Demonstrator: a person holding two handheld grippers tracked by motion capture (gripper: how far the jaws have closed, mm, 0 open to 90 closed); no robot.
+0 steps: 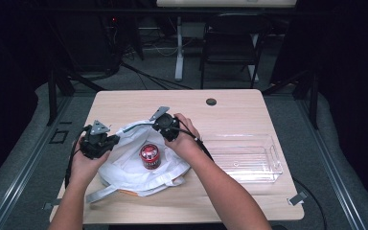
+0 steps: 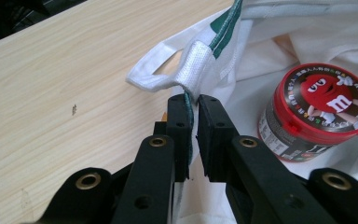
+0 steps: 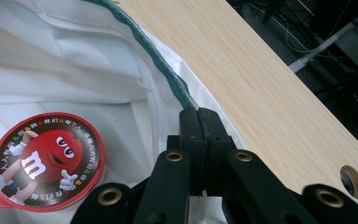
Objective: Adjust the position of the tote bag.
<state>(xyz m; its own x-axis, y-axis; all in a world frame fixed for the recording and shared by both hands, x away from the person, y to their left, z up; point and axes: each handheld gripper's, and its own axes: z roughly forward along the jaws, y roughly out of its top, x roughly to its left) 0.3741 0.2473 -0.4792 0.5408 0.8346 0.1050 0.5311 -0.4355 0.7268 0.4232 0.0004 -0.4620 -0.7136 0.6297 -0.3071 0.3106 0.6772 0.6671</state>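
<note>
- White cloth bag (image 1: 129, 165) lies on the tabletop (image 1: 230, 108), near its front edge and left of centre, mouth spread wide.
- Green-trimmed rim (image 3: 161, 60) of the bag is pinched at two places, one on each side of the opening.
- My left fingers (image 2: 193, 105) are clenched on the rim just below a white strap loop (image 2: 168, 74).
- My right fingers (image 3: 200, 114) are pressed fully together on the rim at the far side.
- Red-lidded candy tub (image 1: 150, 155) stands upright inside the bag, between my two grippers, touching neither.
- Clear plastic bin (image 1: 247, 158) sits to the right of the bag, apart from it.
</note>
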